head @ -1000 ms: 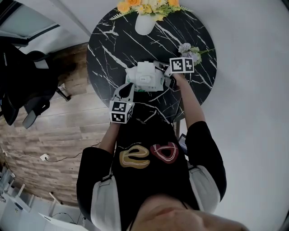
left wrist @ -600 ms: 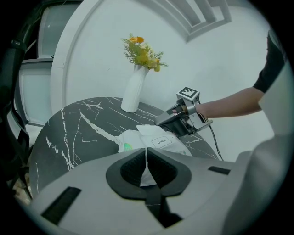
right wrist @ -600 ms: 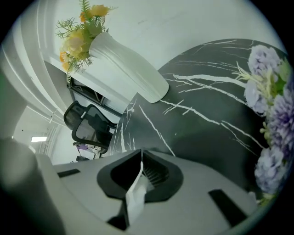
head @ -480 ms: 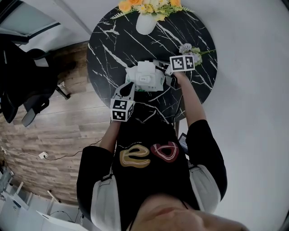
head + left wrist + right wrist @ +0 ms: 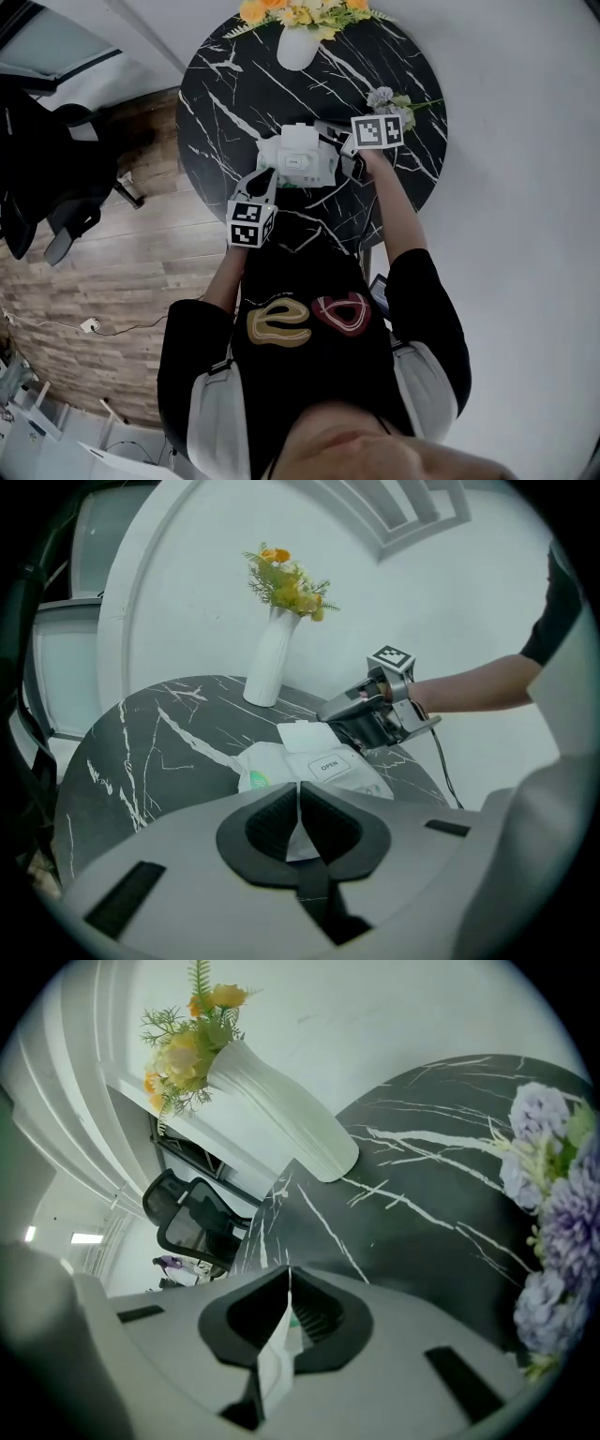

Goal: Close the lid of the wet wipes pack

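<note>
Item nearest the wearer: left tool (image 5: 298, 789), pressed together on the thin white near seam of the soft white plastic wet wipes pack (image 5: 314, 769), by which the pack is anchored. The pack is set at the middle of the round black white-veined marble tabletop (image 5: 225, 84). Its "OPEN" label is uppermost, and its white rectangular lid flap (image 5: 302, 734) appears raised at the far side, not yet shut.

Item beyond: right tool (image 5: 287, 1277), its jaws just closed further onto a thin white part of the pack with a trace of green, which is pinched between them. Whether that part is the lid flap or the end seam cannot be settled.

Step judged in hand: the flap to be laid back over the opening. This is best done with the near seam held so that the pack is not dragged. The flap should be swung down flat rather than pulled, then pressed along its edge until sealed.

Items farthest: sprig of lilac fabric flowers (image 5: 386, 98) at the right rim, and ribbed white ceramic vase (image 5: 298, 49) of yellow and orange blooms, both well apart from the work.
</note>
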Tool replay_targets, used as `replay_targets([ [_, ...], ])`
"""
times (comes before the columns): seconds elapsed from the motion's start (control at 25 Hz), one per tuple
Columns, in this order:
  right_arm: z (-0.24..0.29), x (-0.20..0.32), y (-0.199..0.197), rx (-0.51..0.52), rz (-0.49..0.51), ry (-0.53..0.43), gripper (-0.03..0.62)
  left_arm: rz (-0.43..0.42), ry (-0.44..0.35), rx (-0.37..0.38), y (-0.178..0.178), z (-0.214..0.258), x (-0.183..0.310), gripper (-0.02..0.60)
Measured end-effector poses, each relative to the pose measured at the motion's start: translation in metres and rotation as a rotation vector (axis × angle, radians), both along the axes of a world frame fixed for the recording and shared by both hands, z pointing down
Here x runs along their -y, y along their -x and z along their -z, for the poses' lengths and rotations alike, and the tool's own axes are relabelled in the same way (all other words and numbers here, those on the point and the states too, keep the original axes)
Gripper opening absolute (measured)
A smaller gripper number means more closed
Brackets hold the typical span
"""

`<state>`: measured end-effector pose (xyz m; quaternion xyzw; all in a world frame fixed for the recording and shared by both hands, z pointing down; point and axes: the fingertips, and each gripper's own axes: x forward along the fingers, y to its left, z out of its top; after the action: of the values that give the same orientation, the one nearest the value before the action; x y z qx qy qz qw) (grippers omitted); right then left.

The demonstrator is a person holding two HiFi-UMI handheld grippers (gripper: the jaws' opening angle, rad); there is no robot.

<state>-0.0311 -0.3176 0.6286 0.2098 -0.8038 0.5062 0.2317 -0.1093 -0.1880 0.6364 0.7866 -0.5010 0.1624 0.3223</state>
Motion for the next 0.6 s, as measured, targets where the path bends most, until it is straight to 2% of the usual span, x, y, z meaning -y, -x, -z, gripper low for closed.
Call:
replay_targets([
  [0.6,0.026,-0.012,0.003,0.089,-0.011,-0.041,0.02,0.001,0.009,0.008,0.002,-0.003,-0.006,0.025],
])
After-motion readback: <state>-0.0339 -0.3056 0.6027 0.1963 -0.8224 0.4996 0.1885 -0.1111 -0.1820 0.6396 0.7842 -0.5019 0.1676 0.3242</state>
